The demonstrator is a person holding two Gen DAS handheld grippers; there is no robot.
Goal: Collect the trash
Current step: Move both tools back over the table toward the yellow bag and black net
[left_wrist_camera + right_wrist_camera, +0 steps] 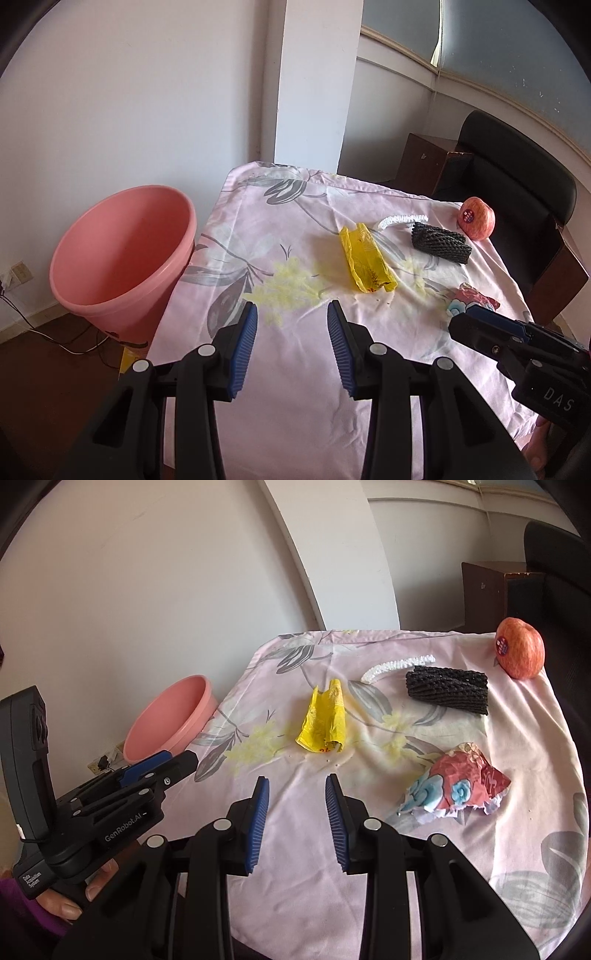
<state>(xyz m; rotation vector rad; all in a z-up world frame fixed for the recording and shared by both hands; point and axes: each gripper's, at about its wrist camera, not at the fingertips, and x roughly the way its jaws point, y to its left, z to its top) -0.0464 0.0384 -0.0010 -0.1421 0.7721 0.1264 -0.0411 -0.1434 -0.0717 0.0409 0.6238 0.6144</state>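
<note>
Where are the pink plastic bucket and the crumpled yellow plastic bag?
Pink plastic bucket (pixel 110 291), left wrist view: outer wall near the rim.
Crumpled yellow plastic bag (pixel 325 720), right wrist view: its middle.

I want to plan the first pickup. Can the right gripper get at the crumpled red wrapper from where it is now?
Probably yes. The right gripper is empty, jaws apart, and the crumpled red wrapper lies just beside it on the tablecloth, with nothing between them.

crumpled yellow bag (pixel 323 720) mid-cloth
</note>
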